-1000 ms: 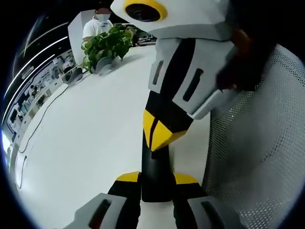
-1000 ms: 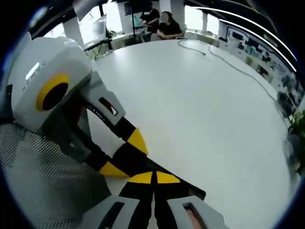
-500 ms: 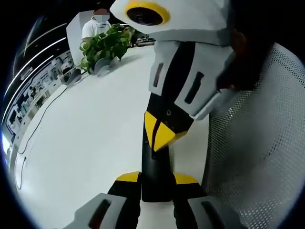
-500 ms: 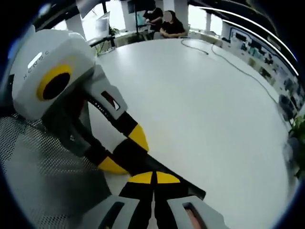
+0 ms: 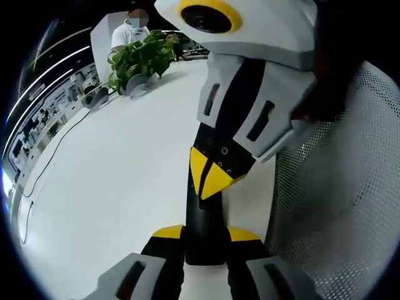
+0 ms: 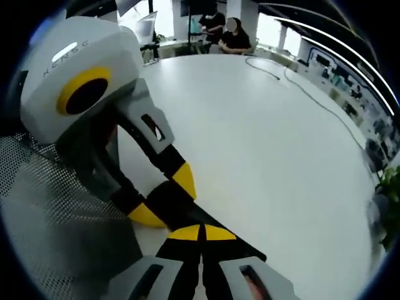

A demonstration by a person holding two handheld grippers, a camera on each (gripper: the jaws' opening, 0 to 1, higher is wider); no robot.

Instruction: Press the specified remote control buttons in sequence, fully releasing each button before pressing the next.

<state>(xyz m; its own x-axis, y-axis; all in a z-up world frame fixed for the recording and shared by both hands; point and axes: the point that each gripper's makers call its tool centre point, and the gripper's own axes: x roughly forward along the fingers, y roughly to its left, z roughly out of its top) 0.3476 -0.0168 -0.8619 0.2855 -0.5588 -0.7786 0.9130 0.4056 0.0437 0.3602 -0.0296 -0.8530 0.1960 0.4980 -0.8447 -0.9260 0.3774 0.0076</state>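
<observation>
- Left tool (image 5: 204, 236): yellow tips set either side of a slim black remote (image 5: 203, 219), clamped on its near end, judging from the left gripper view.
- Right tool (image 6: 201, 232): tips pressed together with no gap, nothing between them, resting on or just over the remote's (image 6: 187, 209) dark face; actual contact with a button cannot be told.
- Seen from the left gripper view, right tool (image 5: 212, 178) comes in from above, closed yellow point down on the remote's upper face.
- Seen from the right gripper view, left tool (image 6: 165, 197) enters from the left, its two yellow tips flanking the remote.
- Remote: lying flat on the white desk (image 5: 112, 181), held at one end, poked near the middle; buttons too dark and hidden to read.
- Progress, as a judgement: mid-sequence, looks like one press under way or about to be let go; which button in the order cannot be told, and no display or lamp confirms any final state.
- Left to do, likely: lift the point fully clear, then move to the next button; count of presses remaining unknown.
- Further out: a perforated grey mesh surface (image 5: 337, 206) beside the remote, a potted plant (image 5: 139, 59) at the far desk edge, a cable (image 6: 300, 78) trailing across the desk, seated people (image 6: 225, 31) beyond.
</observation>
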